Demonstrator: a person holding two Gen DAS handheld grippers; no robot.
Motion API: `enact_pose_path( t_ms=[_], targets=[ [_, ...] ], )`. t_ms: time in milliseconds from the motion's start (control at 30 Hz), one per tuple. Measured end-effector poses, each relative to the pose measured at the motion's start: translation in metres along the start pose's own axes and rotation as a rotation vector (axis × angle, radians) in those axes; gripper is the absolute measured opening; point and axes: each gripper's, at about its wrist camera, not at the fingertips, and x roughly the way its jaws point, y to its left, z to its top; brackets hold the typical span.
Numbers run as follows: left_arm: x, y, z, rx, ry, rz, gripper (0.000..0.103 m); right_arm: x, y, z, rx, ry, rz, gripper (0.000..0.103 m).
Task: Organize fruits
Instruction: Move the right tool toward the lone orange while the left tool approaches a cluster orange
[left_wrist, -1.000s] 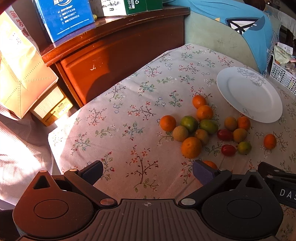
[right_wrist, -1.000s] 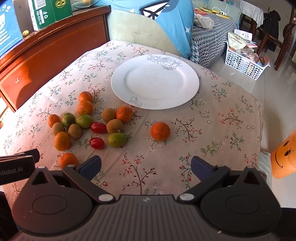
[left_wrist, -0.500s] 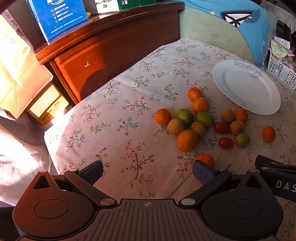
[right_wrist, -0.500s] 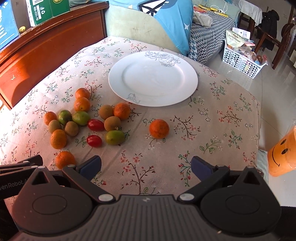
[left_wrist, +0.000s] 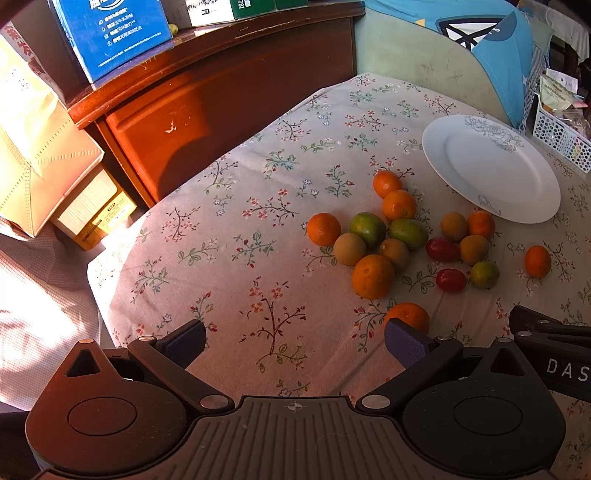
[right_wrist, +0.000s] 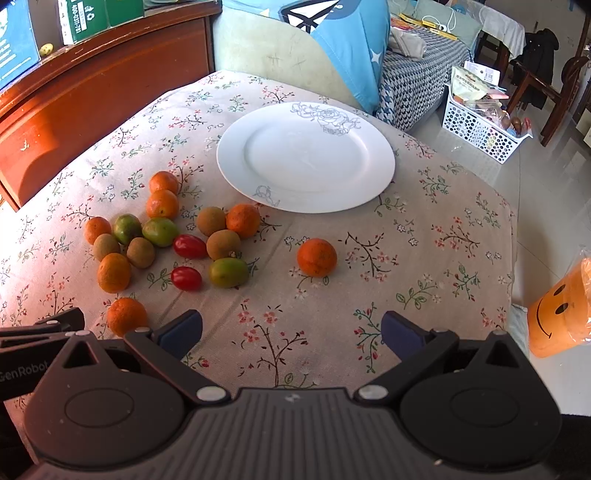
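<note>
Right wrist view shows the right gripper (right_wrist: 291, 330) with its jaws spread wide and nothing between them, hovering above the flowered tabletop (right_wrist: 424, 236). Straight ahead of it, a little beyond the fingertips, one orange (right_wrist: 317, 257) lies alone. Farther ahead sits the white plate (right_wrist: 306, 157), with no fruit on it. Ahead and to its left the fruit pile (right_wrist: 166, 236) is spread: oranges, green fruits, brownish ones and two red tomatoes (right_wrist: 190, 246).

From the left wrist view, the left gripper (left_wrist: 295, 341) is also wide and holds nothing. One orange (left_wrist: 408, 315) lies just beyond its right finger and partly behind it. The rest of the pile is ahead to the right, and the plate (left_wrist: 491, 168) is far ahead on the right.
</note>
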Motion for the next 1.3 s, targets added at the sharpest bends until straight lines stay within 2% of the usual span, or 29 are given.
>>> enact_pose_path(
  t_ms=[567,900,1000,1133,1300],
  targets=[
    [0.002,-0.002,-0.003,0.007,-0.006,0.000,0.103,0.001,0.002,-0.001,-0.010,0.003,-0.017,0.102],
    [0.002,-0.001,-0.005,0.003,-0.010,-0.033,0.103,-0.003,-0.002,-0.003,-0.035,-0.024,-0.007,0.102],
    [0.001,0.004,-0.005,-0.014,-0.025,-0.030,0.103,-0.006,-0.010,-0.004,-0.038,-0.048,0.009,0.102],
    [0.002,0.015,-0.006,-0.076,-0.033,-0.077,0.103,-0.011,-0.035,-0.006,0.037,-0.079,0.098,0.102],
    [0.004,0.018,-0.010,-0.079,-0.051,-0.106,0.103,-0.005,-0.059,-0.014,0.072,-0.059,0.102,0.102]
  ],
)
